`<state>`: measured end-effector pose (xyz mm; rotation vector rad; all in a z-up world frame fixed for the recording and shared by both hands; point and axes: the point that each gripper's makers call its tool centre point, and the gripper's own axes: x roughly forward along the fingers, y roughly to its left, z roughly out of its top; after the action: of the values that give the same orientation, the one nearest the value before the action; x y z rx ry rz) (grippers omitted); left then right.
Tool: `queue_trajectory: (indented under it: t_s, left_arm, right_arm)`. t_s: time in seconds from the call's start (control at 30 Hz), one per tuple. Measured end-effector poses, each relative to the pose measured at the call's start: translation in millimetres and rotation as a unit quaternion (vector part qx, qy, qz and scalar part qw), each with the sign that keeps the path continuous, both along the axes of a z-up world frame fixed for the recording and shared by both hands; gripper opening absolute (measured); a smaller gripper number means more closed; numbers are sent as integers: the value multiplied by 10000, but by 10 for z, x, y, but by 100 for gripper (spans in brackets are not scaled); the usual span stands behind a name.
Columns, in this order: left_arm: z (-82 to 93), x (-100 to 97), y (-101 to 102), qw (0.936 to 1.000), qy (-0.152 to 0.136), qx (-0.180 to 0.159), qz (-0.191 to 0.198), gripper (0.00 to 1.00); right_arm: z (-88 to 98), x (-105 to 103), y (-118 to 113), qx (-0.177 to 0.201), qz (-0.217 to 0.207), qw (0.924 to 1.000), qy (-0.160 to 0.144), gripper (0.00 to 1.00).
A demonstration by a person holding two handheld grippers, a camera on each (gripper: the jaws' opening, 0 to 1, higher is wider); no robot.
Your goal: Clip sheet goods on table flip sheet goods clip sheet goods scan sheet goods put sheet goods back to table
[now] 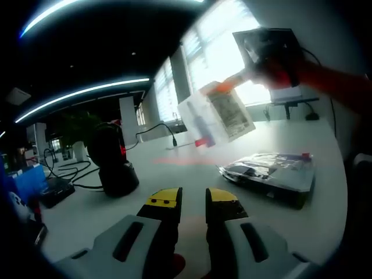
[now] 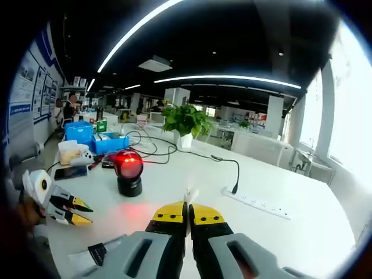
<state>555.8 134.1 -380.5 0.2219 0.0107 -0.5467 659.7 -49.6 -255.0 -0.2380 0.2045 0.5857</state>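
Note:
My right gripper (image 1: 232,81) comes in from the upper right of the left gripper view, shut on the top edge of a clear sheet packet (image 1: 218,116) with a printed card inside, held up above the white table (image 1: 192,168). In the right gripper view its yellow-tipped jaws (image 2: 187,214) are pressed together, and the packet's thin edge (image 2: 190,196) sticks up between them. Ahead of them stands the black scanner (image 2: 128,170) with its red light on. My left gripper (image 1: 195,199) sits low over the table, jaws apart, holding nothing. A pile of sheet packets (image 1: 270,171) lies to its right.
The scanner (image 1: 113,158) stands left of the held packet, with cables trailing behind it. A power strip (image 2: 256,203) lies on the table to the right, with blue boxes (image 2: 96,138) and a plant (image 2: 186,121) further back. The left gripper (image 2: 78,212) shows at the left edge. Another packet (image 2: 96,253) lies near the bottom.

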Motion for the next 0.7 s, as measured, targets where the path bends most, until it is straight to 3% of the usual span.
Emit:
queue_trajectory:
  t_s: [0.07,0.3,0.37,0.5,0.7]
  left_arm:
    - [-2,1,0,10000,-4,12,2,9]
    - [-5,-2,1,10000,-8,37,4,9]
    - [-6,-1,1,10000,-6,40,6,9]
    - [-7,0,0,10000,-9,50,7,9]
    - [-7,-3,-3,10000,-15,63,5,9]
  right_arm:
    - [-93,16,-58,-35,-43,9998,187,0]
    - [-227,132,-216,-140,-221,9994,211,0]
    - [-232,176,-265,-292,-296,9990,135,0]
    - [-280,272,-377,-981,-455,9940,-130,0]
    - [-420,374,-428,-1184,-504,9916,-87,0]
